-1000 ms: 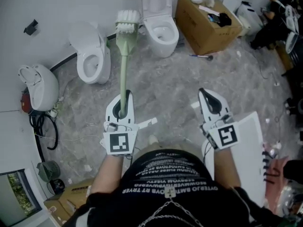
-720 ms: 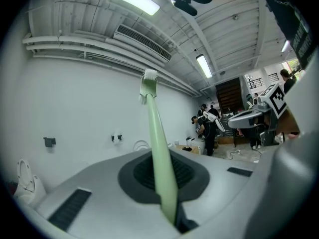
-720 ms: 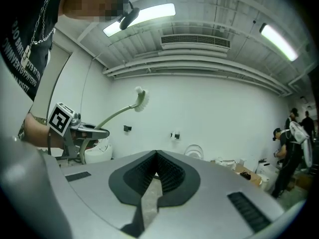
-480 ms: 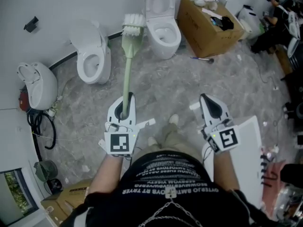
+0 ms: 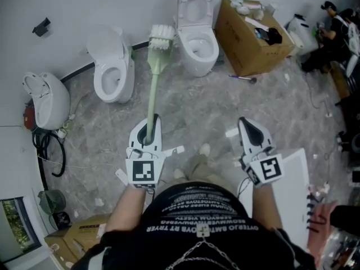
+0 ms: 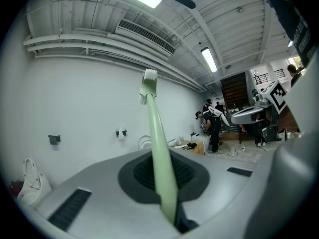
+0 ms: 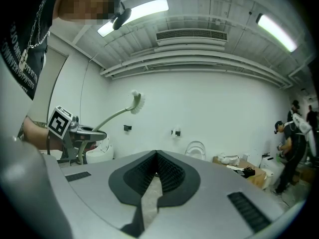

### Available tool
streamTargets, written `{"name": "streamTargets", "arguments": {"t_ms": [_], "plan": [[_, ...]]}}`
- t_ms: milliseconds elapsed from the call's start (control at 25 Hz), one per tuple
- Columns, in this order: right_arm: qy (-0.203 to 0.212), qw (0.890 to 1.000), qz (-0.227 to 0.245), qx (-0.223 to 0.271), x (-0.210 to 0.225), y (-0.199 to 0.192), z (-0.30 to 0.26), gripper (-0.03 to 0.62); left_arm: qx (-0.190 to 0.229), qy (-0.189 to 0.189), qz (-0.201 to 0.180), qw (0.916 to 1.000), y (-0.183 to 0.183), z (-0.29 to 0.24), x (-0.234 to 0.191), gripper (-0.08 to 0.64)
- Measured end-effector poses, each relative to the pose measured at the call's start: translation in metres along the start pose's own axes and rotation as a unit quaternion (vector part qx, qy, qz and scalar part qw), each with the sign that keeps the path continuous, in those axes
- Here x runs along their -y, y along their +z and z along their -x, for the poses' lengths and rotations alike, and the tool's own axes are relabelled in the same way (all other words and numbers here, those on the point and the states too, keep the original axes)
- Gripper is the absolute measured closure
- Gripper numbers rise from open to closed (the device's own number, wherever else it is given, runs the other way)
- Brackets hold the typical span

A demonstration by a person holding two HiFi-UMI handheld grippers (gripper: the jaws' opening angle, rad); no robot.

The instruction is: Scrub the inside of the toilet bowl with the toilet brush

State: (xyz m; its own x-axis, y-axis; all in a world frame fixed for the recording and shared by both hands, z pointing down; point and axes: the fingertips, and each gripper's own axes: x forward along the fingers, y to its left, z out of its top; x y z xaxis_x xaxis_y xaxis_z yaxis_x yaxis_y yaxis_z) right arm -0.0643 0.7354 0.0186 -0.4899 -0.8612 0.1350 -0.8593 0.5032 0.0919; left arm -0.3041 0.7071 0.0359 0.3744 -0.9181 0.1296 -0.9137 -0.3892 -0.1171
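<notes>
In the head view my left gripper (image 5: 147,131) is shut on the pale green handle of the toilet brush (image 5: 152,97). The white bristle head (image 5: 161,36) points away from me, between two white toilets on the grey floor. The toilet with its lid up (image 5: 198,35) stands just right of the bristles, and another toilet (image 5: 115,66) stands to their left. In the left gripper view the toilet brush handle (image 6: 158,148) rises from the closed jaws to the bristle head (image 6: 148,78). My right gripper (image 5: 251,129) is shut and empty, its jaws meeting in the right gripper view (image 7: 156,156).
A third toilet body (image 5: 45,97) lies at the far left beside black cables (image 5: 53,151). An open cardboard box (image 5: 253,30) stands right of the lidded toilet. A person (image 5: 337,27) crouches at the far right. A white panel (image 5: 295,190) lies by my right side.
The toilets and the box have slid lower and nearer in the head view as I moved towards them. The brush stays gripped in the left gripper, and the right gripper stays shut.
</notes>
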Motion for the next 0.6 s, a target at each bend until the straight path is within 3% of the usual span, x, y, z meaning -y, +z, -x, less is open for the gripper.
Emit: {"name": "streamTargets", "arguments": {"t_ms": [120,200,600], "plan": [[0.005,1.0,-0.001,0.002,0.002,-0.005,-0.007,0.6,0.0,0.003,0.013,0.9999,0.001,-0.007,-0.003,0.558],[0.01,1.0,0.007,0.003,0.006,-0.008,-0.011,0.6,-0.004,0.001,-0.001,1.0,-0.002,-0.012,-0.004,0.558],[0.027,1.0,0.01,-0.002,0.067,-0.008,-0.067,0.6,-0.024,-0.004,0.011,0.9996,-0.001,-0.092,0.001,0.558]]}}
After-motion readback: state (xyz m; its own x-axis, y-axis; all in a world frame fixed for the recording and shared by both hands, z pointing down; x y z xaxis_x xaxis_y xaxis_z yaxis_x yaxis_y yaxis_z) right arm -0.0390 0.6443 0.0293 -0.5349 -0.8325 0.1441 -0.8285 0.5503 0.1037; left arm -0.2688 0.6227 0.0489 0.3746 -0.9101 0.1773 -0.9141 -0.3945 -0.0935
